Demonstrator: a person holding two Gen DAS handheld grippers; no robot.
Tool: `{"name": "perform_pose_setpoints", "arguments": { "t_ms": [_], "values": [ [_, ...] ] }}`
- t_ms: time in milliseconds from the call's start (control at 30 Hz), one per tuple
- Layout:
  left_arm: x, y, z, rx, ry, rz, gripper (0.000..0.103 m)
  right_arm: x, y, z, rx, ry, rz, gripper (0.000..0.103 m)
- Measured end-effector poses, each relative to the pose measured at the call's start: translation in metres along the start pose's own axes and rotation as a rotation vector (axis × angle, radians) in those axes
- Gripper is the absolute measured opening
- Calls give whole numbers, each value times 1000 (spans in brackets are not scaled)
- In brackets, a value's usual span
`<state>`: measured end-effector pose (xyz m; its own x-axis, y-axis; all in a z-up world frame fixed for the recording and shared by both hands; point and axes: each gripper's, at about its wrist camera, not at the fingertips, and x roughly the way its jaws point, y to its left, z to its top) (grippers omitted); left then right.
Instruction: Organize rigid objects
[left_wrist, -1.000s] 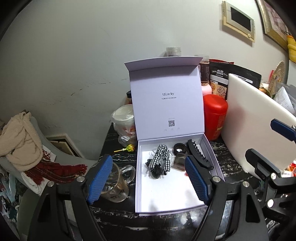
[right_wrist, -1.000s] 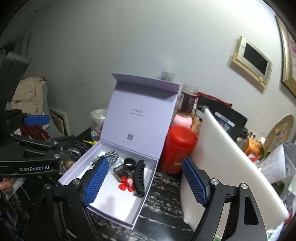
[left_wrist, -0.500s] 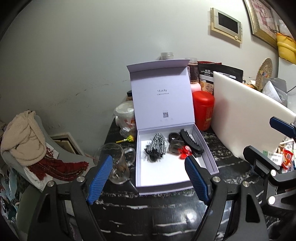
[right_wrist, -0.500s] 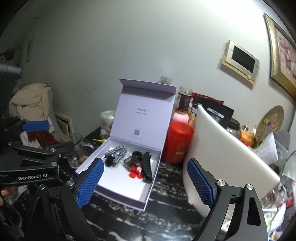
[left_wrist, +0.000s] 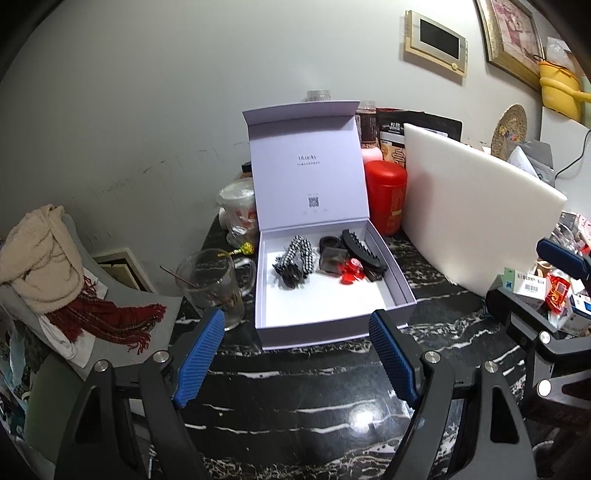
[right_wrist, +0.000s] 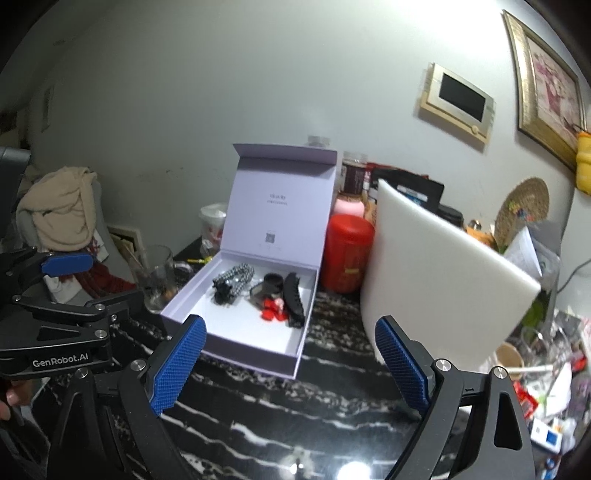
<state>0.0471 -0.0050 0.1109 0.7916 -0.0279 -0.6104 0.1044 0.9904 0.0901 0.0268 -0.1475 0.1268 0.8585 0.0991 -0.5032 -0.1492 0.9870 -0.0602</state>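
An open pale lilac box (left_wrist: 334, 326) sits on the black marbled table (left_wrist: 295, 402), its lid standing upright. Inside lie a black-and-white checked scrunchie (left_wrist: 293, 258), a black ring (left_wrist: 330, 242), a dark translucent square piece (left_wrist: 332, 260), small red pieces (left_wrist: 349, 275) and a black claw clip (left_wrist: 364, 254). My left gripper (left_wrist: 295, 316) is open and empty just in front of the box. My right gripper (right_wrist: 290, 323) is open wide, also empty, a little short of the box (right_wrist: 255, 354). Each gripper shows at the edge of the other's view.
A glass mug (left_wrist: 218, 284) stands left of the box, with a lollipop (left_wrist: 245, 249) and a wrapped cup behind it. A red canister (left_wrist: 386, 199) and a leaning white board (left_wrist: 472, 214) stand to the right. Packets clutter the far right (left_wrist: 532, 284). A chair with clothes (left_wrist: 40, 258) is at left.
Both grippers have drawn back from the box, which now looks smaller and farther off. The right jaws have spread wider. The box's contents have not moved.
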Motion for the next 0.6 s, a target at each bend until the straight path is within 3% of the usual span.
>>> {"name": "perform_pose_setpoints", "arguments": {
  "t_ms": [600],
  "values": [
    [27, -5, -36, -18, 126, -46, 81, 17, 1, -41, 23, 137, -2, 94]
  ]
}}
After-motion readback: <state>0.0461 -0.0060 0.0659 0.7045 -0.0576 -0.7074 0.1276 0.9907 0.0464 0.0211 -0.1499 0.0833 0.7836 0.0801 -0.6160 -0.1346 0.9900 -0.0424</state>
